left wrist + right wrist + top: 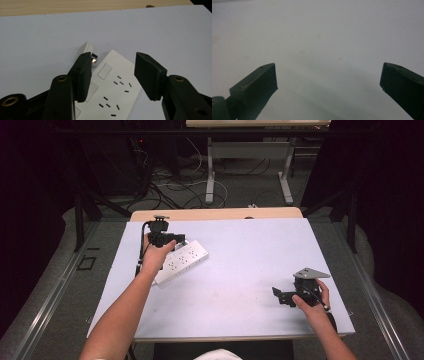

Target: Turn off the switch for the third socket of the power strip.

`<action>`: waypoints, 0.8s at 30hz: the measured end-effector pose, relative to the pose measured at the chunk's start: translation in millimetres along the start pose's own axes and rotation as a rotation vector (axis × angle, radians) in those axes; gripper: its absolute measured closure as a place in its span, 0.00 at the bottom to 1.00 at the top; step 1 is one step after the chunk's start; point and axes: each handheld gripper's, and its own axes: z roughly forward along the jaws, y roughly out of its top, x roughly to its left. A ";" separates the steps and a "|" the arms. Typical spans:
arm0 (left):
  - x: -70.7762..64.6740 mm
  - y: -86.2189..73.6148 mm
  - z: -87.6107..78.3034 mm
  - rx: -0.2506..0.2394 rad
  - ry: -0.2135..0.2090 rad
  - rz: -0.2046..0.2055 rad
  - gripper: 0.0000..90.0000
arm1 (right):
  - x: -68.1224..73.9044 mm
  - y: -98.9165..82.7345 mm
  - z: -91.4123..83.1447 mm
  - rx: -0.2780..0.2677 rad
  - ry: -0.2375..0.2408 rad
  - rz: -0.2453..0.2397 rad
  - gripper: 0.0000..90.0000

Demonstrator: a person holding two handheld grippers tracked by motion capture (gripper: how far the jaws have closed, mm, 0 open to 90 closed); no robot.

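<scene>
A white power strip (182,260) with several sockets lies slanted on the left part of the white table top (250,250). In the left gripper view the strip (112,85) runs away from the camera, and a small white plug-like piece with metal prongs (87,48) sits at its far end. My left gripper (172,240) hovers over the strip's far end. Its jaws (112,56) straddle the strip, half spread, and the pads do not press on it. My right gripper (280,296) rests low at the right front of the table, its jaws (329,67) wide apart over bare surface.
A strip of bare wood (215,214) shows along the table's far edge. Beyond it stand another table's metal legs (210,175) among loose cables on the floor (170,185). Dark curtains close in both sides.
</scene>
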 end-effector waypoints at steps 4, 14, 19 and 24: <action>1.0 -0.3 5.0 0.011 0.009 -0.004 0.57 | 0.0 -0.1 0.3 0.001 0.000 0.001 0.01; 3.8 -1.2 17.4 0.028 0.020 -0.034 0.68 | -0.3 -0.3 0.9 0.001 0.006 -0.003 0.01; 4.9 -1.3 22.6 0.042 0.015 -0.043 0.73 | 0.0 -0.3 1.2 0.003 0.012 0.000 0.01; 3.8 -2.6 30.0 0.047 0.021 -0.043 0.76 | 0.0 -0.2 1.4 0.005 0.012 0.000 0.01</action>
